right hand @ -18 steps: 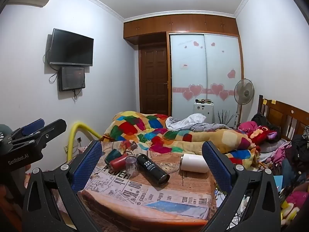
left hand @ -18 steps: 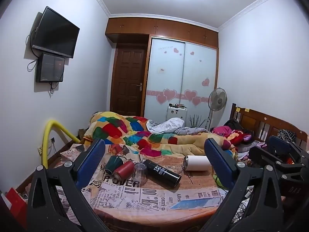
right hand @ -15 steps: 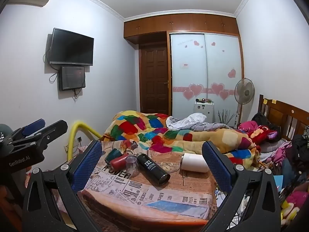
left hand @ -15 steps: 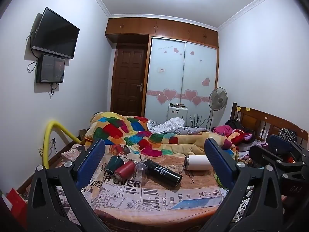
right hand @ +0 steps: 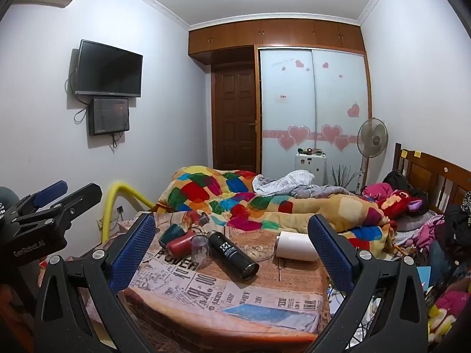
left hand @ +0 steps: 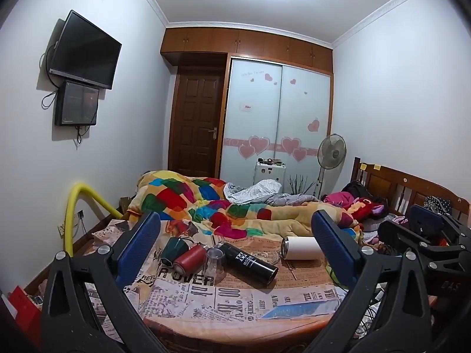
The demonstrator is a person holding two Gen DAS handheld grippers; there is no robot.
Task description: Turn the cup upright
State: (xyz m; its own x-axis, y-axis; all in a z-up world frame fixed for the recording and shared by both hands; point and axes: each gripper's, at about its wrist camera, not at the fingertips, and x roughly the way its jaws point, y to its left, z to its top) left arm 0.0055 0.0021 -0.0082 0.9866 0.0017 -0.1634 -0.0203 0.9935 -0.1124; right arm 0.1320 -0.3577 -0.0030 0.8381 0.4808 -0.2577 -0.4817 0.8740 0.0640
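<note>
Several cups lie on a newspaper-covered table [left hand: 206,297]: a green cup [left hand: 174,250], a red cup [left hand: 190,261], a black flask [left hand: 250,261] and a white cup [left hand: 300,248], all on their sides. A clear glass [left hand: 212,261] stands mouth down among them. They also show in the right wrist view: green [right hand: 171,233], red [right hand: 181,244], glass [right hand: 199,247], black [right hand: 234,255], white [right hand: 295,246]. My left gripper [left hand: 235,250] and my right gripper [right hand: 232,253] are both open, empty, and held back from the table's near edge.
A glass dish [right hand: 254,250] sits between the black flask and the white cup. Behind the table is a bed with a colourful quilt [left hand: 235,206]. A yellow hose [left hand: 76,203] arches at the left. The other gripper shows at each view's side [right hand: 44,220].
Both views have shifted very slightly; the cups have not moved and both grippers stay open.
</note>
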